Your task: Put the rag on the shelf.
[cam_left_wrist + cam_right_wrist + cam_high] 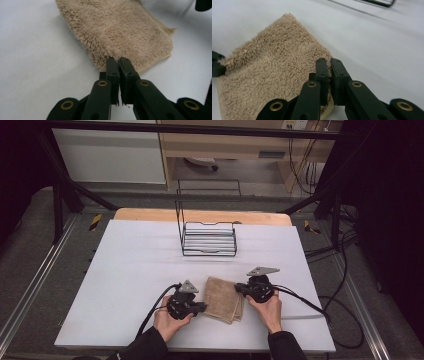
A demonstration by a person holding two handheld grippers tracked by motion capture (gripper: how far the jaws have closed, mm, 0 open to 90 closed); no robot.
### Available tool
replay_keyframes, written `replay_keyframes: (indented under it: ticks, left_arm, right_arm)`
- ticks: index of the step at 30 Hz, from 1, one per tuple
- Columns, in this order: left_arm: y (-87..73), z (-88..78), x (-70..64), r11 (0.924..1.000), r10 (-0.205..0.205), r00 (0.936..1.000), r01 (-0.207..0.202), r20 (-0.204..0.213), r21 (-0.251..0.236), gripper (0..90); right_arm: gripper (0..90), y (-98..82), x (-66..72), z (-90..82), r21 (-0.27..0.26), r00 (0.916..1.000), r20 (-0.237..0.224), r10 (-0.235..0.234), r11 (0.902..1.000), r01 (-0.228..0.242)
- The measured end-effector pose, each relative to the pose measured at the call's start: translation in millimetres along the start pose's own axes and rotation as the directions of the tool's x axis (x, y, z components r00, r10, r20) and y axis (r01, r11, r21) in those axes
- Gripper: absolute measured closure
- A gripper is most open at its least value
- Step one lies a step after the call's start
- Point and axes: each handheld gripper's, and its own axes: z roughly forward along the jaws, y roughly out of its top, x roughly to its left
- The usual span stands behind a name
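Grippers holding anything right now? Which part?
Both pinch the folded tan towel. The left gripper is shut on its near edge close to a corner; the right gripper is shut on the opposite side edge. The towel lies on the table.

The towel [223,299] is made of tan cloth with a thick, fuzzy pile; a flatter woven hem is seen along its edge in the left gripper view [155,61]. The surface [135,270] is covered by a smooth, matt, pale sheet, and a strip of light wood [150,214] is shown at its far edge. The rack [209,239] is built of thin dark metal wire. The fingers [112,72] are made of black matt plastic, with brass-coloured rivets set in them. Grey plates with a dull finish are carried on the left gripper [202,307] and right gripper [237,288].
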Motion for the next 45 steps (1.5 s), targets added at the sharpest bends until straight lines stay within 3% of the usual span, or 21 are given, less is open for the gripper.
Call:
replay_keyframes:
  ticks: [5, 10, 13, 15, 17, 19, 21, 22, 23, 25, 29, 38, 43, 45]
  left_arm:
    - [-13.6, -11.9, -5.6, 0.9999, -0.017, 0.9997, 0.017, -0.019, 0.0, 86.5]
    - [-21.8, -16.7, -6.9, 0.9991, -0.038, 0.9987, 0.037, -0.036, -0.02, 84.0]
    - [-21.7, -15.8, -4.4, 0.9994, -0.027, 0.9991, 0.026, -0.033, -0.022, 80.0]
    - [-21.0, -16.5, -3.6, 0.9994, -0.02, 0.9992, 0.019, -0.034, -0.028, 70.2]
    - [-19.4, -19.0, -2.1, 0.9992, -0.006, 0.9993, 0.004, -0.037, -0.039, 66.8]
    - [-16.2, -22.0, 0.8, 0.9989, 0.011, 0.9987, -0.013, -0.051, -0.046, 52.8]
    - [-12.8, -24.6, 5.4, 0.9983, 0.012, 0.9979, -0.016, -0.063, -0.056, 44.5]
    - [-10.7, -25.4, 8.5, 0.9981, 0.014, 0.9974, -0.018, -0.07, -0.058, 44.5]
    - [-8.5, -25.9, 11.4, 0.9979, 0.016, 0.9972, -0.02, -0.074, -0.062, 35.1]
    - [-3.8, -26.0, 17.5, 0.9979, 0.016, 0.9964, -0.021, -0.083, -0.061, 27.0]
    - [6.3, -23.6, 28.1, 0.9986, 0.012, 0.9957, -0.017, -0.092, -0.05, 16.8]
    - [23.8, -10.6, 43.1, 0.9982, 0.017, 0.9909, -0.024, -0.134, -0.055, 12.6]
    - [30.0, 1.4, 54.9, 0.998, -0.044, 0.9881, 0.036, -0.148, -0.052, 23.2]
    - [30.6, 5.4, 59.1, 0.9956, -0.081, 0.9888, 0.074, -0.126, -0.058, 30.5]
  right_arm:
    - [85.3, 12.6, 13.4, 14.4, -0.013, 0.9971, -0.055, -0.052, 0.9986, 0.051]
    - [84.1, 16.2, 18.7, 28.3, 0.001, 0.995, -0.067, -0.074, 0.9972, 0.075]
    - [81.1, 15.1, 17.2, 30.2, 0.0, 0.9947, -0.057, -0.086, 0.9963, 0.086]
    - [71.3, 15.8, 17.4, 25.2, -0.019, 0.9936, -0.048, -0.102, 0.9946, 0.102]
    - [68.8, 16.1, 17.2, 22.4, -0.031, 0.9936, -0.052, -0.1, 0.9946, 0.099]
    - [60.0, 16.1, 15.0, 11.6, -0.066, 0.9938, -0.06, -0.094, 0.9938, 0.09]
    - [54.4, 14.9, 14.4, 3.3, -0.068, 0.9934, -0.054, -0.101, 0.9929, 0.098]
    - [54.4, 14.9, 14.4, 3.3, -0.068, 0.9934, -0.054, -0.101, 0.9929, 0.098]
    - [46.8, 11.7, 13.1, -4.4, -0.082, 0.9938, -0.061, -0.093, 0.9928, 0.087]
    - [41.0, 7.1, 10.9, -11.5, -0.099, 0.995, -0.063, -0.078, 0.9925, 0.071]
    - [31.9, -1.0, 7.1, -20.5, -0.119, 0.9968, -0.051, -0.062, 0.9913, 0.056]
    - [14.1, -25.1, -4.2, -36.4, -0.126, 0.9995, -0.026, -0.017, 0.9919, 0.013]
    - [9.0, -31.6, -9.7, -40.4, -0.12, 0.9997, -0.021, 0.011, 0.9926, -0.014]
    - [8.3, -32.6, -10.3, -41.2, -0.115, 0.9997, -0.018, 0.018, 0.9931, -0.02]
